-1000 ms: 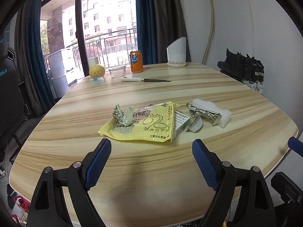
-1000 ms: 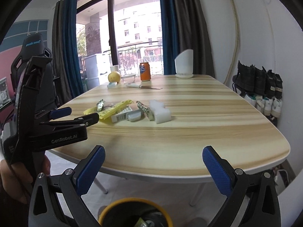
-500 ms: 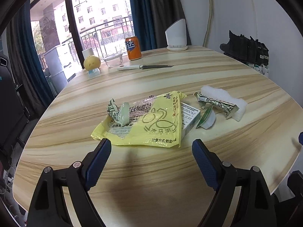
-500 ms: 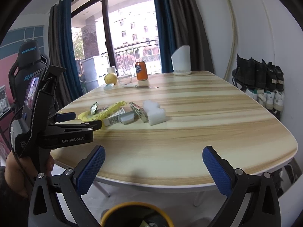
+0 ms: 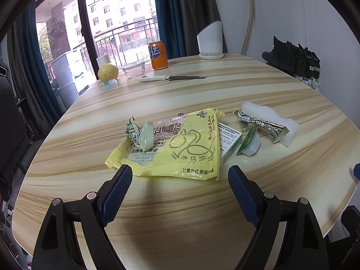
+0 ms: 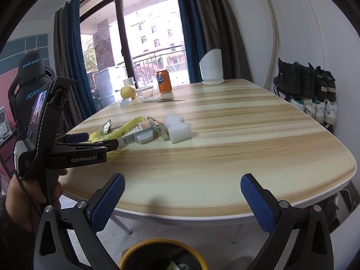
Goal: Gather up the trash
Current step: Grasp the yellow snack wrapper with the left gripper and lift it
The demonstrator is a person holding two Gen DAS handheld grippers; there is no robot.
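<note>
Left gripper [image 5: 180, 180]: your jaws gape before the flat yellow plastic bread bag [image 5: 180, 148].
Right gripper [image 6: 180, 186]: spread wide.
Left casing: "GenRobot.AI".

left view low over table [image 5: 157, 213], right view beyond its edge, both facing window

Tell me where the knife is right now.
In the left wrist view the knife lies flat at the table's far side, just in front of the orange soda can and right of the yellow fruit.
</note>
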